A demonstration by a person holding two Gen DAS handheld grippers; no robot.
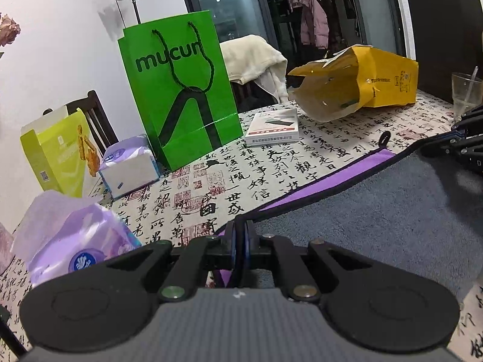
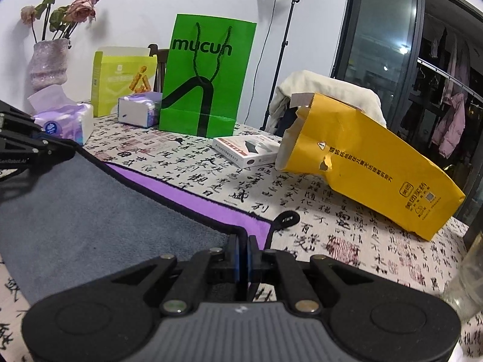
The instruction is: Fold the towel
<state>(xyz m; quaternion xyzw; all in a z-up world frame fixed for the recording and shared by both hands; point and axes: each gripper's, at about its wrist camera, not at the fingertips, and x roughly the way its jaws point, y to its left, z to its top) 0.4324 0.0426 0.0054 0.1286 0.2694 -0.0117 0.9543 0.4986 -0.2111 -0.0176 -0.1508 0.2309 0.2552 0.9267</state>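
Observation:
The towel (image 1: pixel 362 211) is grey on one face and purple on the other, with a black hem, and lies folded over on the calligraphy tablecloth. My left gripper (image 1: pixel 240 229) is shut on the towel's corner at its left end. My right gripper (image 2: pixel 243 241) is shut on the towel (image 2: pixel 75 211) at its right corner, next to a black hanging loop (image 2: pixel 286 220). A purple strip (image 2: pixel 187 196) of the lower layer shows beyond the grey edge. Each gripper shows at the edge of the other's view, the right one (image 1: pixel 465 147) and the left one (image 2: pixel 27 147).
A green paper bag (image 1: pixel 181 90), a white box (image 1: pixel 273 128), a torn yellow bag (image 1: pixel 356 87), tissue packs (image 1: pixel 129 166), a yellow-green carton (image 1: pixel 57 150) and a glass (image 1: pixel 465 93) stand on the table (image 1: pixel 271 175). A vase of flowers (image 2: pixel 49 63) stands at the back left.

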